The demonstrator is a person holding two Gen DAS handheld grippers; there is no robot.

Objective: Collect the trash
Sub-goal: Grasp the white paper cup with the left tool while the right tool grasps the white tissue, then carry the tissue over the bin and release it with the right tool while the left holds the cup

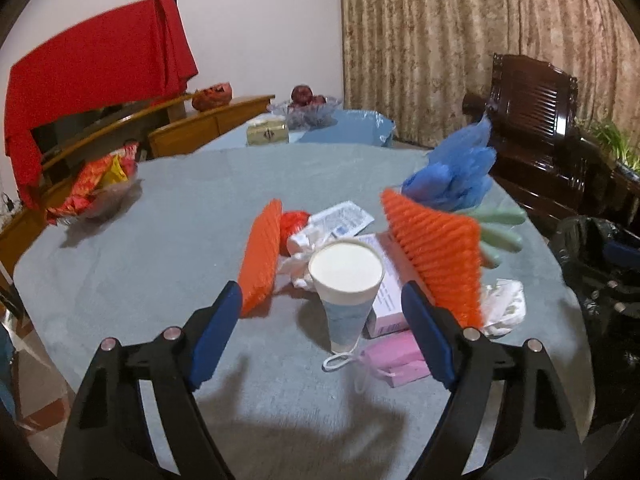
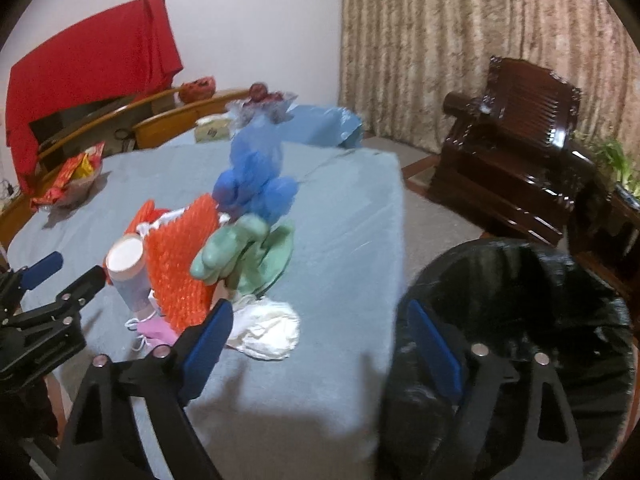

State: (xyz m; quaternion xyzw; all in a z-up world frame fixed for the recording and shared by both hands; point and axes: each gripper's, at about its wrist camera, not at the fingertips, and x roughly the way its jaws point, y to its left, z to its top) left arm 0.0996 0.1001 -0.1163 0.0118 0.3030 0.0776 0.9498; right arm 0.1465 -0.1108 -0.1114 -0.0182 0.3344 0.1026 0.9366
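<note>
only right view: black-lined bin (image 2: 520,320), left gripper (image 2: 60,270)
writing: leaflet (image 1: 344,218) print illegible
grippers: left gripper (image 1: 320,322) released around paper cup (image 1: 346,284); right gripper (image 2: 320,344) released, grasping nothing

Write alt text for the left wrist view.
The open left gripper straddles an upright paper cup without touching it, on a grey-blue table. Behind the cup lie a pink box, crumpled tissue, a blue bag and green gloves.

No lettering can be read: blue print on the white sachet (image 1: 342,218) behind the paper cup (image 1: 346,280), and lines on the pink box (image 1: 386,292) to its right, are too blurred.
</note>
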